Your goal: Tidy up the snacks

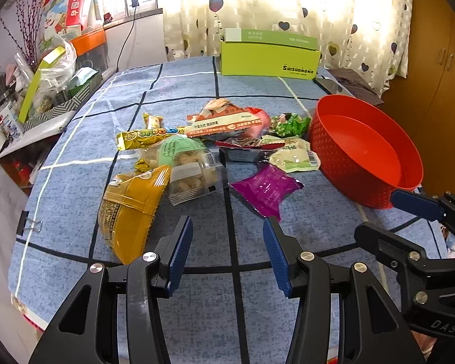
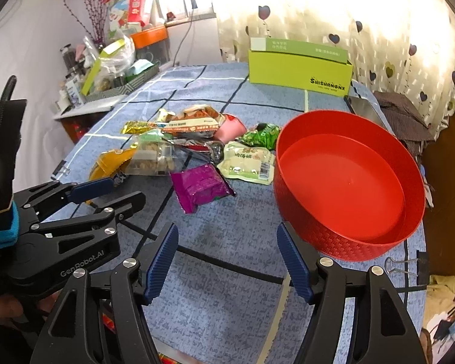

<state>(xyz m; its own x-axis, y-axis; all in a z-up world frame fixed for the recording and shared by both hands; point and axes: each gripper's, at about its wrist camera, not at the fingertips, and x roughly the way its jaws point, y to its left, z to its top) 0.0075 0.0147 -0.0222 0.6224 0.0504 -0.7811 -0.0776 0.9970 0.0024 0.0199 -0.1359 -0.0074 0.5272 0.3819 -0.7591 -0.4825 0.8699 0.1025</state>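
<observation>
Nothing is being held yet: the left gripper (image 1: 227, 251) and right gripper (image 2: 227, 261) are both being kept released, empty. The snacks (image 1: 197, 151) are lying heaped ahead of both; the red basket (image 2: 348, 236), just ahead-right of the right gripper, is sitting unfilled, so sorting is judged unstarted.

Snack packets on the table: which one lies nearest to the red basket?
The pale white-green packet with a barcode label. Its edge reaches the red basket wall, while the purple packet lies apart on the cloth.

The lime-green box (image 2: 298, 71) at the table's far edge reads "SHISHANGNX", and the left gripper (image 2: 85, 189), near left, bears "GenRobot.AI".
</observation>
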